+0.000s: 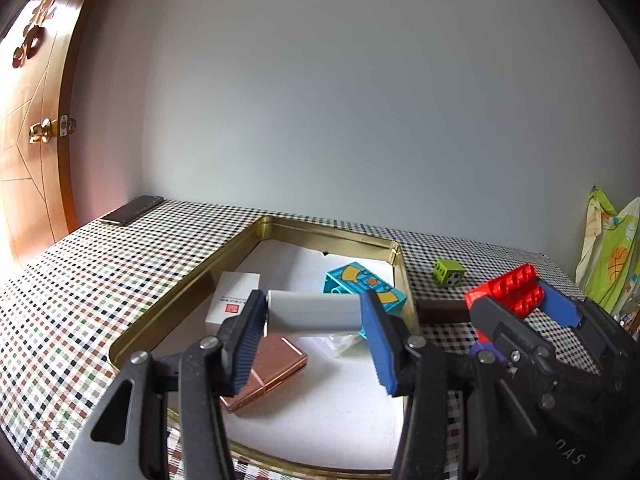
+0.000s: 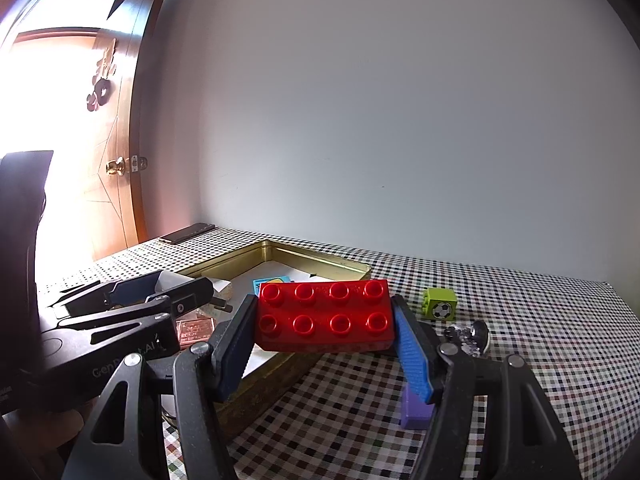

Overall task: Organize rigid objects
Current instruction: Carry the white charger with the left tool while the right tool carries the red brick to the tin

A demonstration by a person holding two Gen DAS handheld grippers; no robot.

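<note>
**Both grippers loaded at the gold tin**

The left gripper point(image 1: 316, 312) clamps a grey block point(image 1: 314, 312) end to end, held above the gold tin point(image 1: 180, 292). The right gripper point(image 2: 324, 316) pinches a red studded brick point(image 2: 324, 316) over the tin's right edge. A green die point(image 2: 440, 304) sits on the checked cloth point(image 2: 520, 320), right of the tin.
</note>
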